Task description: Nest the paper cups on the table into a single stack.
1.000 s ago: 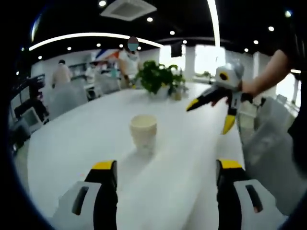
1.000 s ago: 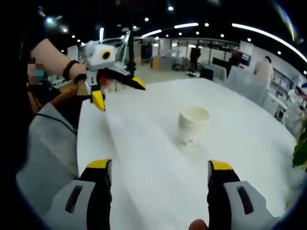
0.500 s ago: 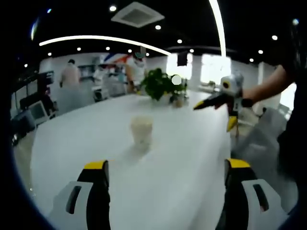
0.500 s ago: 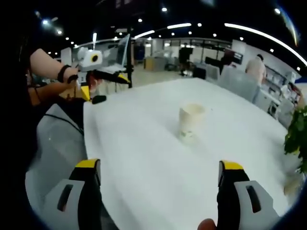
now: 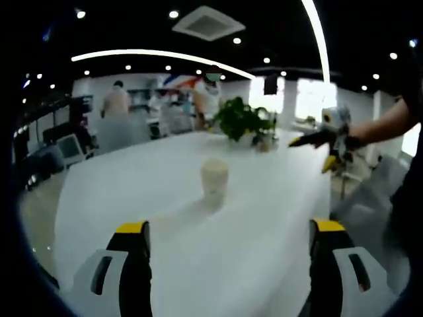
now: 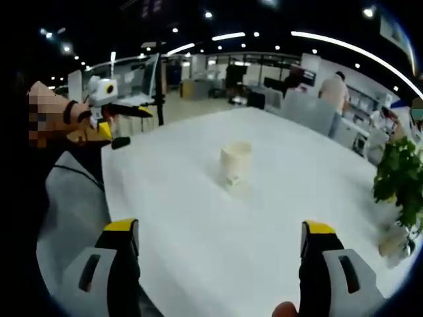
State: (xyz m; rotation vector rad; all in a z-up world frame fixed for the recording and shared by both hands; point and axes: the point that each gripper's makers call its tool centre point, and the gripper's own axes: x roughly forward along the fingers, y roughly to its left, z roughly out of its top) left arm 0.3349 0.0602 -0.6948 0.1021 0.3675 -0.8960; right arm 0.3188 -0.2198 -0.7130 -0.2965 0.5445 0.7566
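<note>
Both grippers have drawn back from the paper cup, which stands upright, apparently a nested stack, mid-table. Left gripper and right gripper spread wide, holding nothing.

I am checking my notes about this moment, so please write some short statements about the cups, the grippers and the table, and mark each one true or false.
1. The paper cup stack stands upright on the white table. True.
2. The left gripper is shut on the paper cup stack. False: its jaws are wide apart and empty, with the stack standing farther out on the table.
3. A potted plant stands on the table beyond the stack in the left gripper view. True.
4. The right gripper holds a cup. False: it is open with nothing between its jaws.
5. Several separate cups lie scattered on the table. False: one stack is visible.
</note>
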